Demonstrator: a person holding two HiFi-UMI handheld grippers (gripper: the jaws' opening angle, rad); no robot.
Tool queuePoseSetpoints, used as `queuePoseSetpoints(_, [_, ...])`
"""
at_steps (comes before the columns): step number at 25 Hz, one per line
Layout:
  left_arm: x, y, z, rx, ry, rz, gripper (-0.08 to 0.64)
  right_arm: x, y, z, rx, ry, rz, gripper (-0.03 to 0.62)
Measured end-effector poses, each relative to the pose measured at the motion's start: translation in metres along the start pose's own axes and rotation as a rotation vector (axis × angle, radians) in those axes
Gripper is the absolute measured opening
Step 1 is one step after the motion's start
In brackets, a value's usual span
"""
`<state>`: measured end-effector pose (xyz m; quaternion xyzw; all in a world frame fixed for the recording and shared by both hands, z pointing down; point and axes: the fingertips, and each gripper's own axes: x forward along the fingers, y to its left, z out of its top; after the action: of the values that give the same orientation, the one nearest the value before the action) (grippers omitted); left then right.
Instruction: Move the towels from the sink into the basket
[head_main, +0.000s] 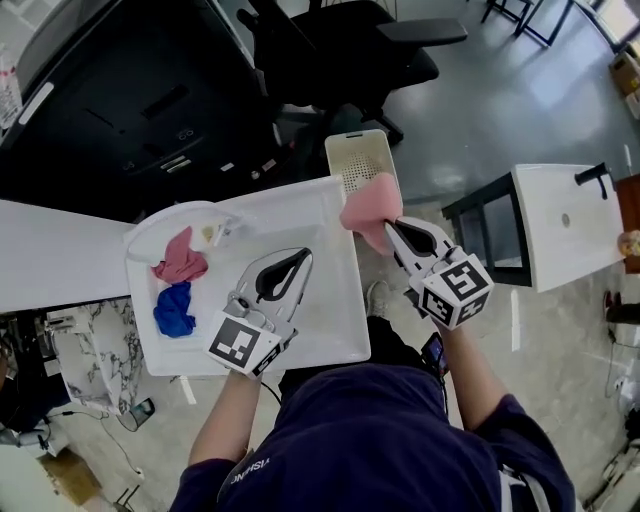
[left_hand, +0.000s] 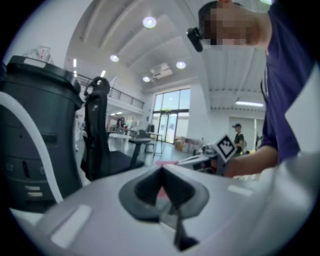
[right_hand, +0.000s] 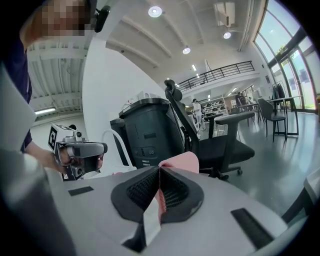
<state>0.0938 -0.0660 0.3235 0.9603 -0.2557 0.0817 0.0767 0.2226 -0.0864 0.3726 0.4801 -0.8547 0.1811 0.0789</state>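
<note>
The work area is an open hall with a grey polished floor (head_main: 500, 100); a black office chair (head_main: 340, 50) stands behind a white table that carries the sink (head_main: 335, 320), a shallow white rectangular basin. The basket (head_main: 358, 152), a cream perforated bin, stands on the floor just beyond the sink's far right corner, within short reach of a transfer. The right gripper (head_main: 390, 226) is clamped on the pink towel (head_main: 368, 205); the right gripper view shows the fabric pinched between the ribbed pads and bulging past the tips. The towel hangs at the near edge of the basket, off the sink's right side. It is judged to be in transit, so the clamp serves to keep the limp cloth from slipping before it is over the opening. The left gripper (head_main: 304, 256) hangs over the bare middle of the sink with its jaws together and nothing gripped, which keeps it clear of the carrying hand. Two towels remain in the sink's left end: a rose towel (head_main: 180, 262) and, touching it, a blue towel (head_main: 173, 312). Release should follow only once the cloth is centred over the basket, since a drop at the rim could let it slide to the floor.
</note>
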Motion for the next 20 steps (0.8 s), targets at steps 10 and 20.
queuePoseSetpoints(10, [0.051,0.000,-0.012,-0.046,0.046,0.097,0.003,0.032,-0.079,-0.020,0.036,0.069,0.067,0.012])
queuePoseSetpoints(20, [0.070,0.019,-0.032,-0.095,0.105,0.176,0.003,0.083,-0.135,-0.037,0.062,0.114,0.084,0.012])
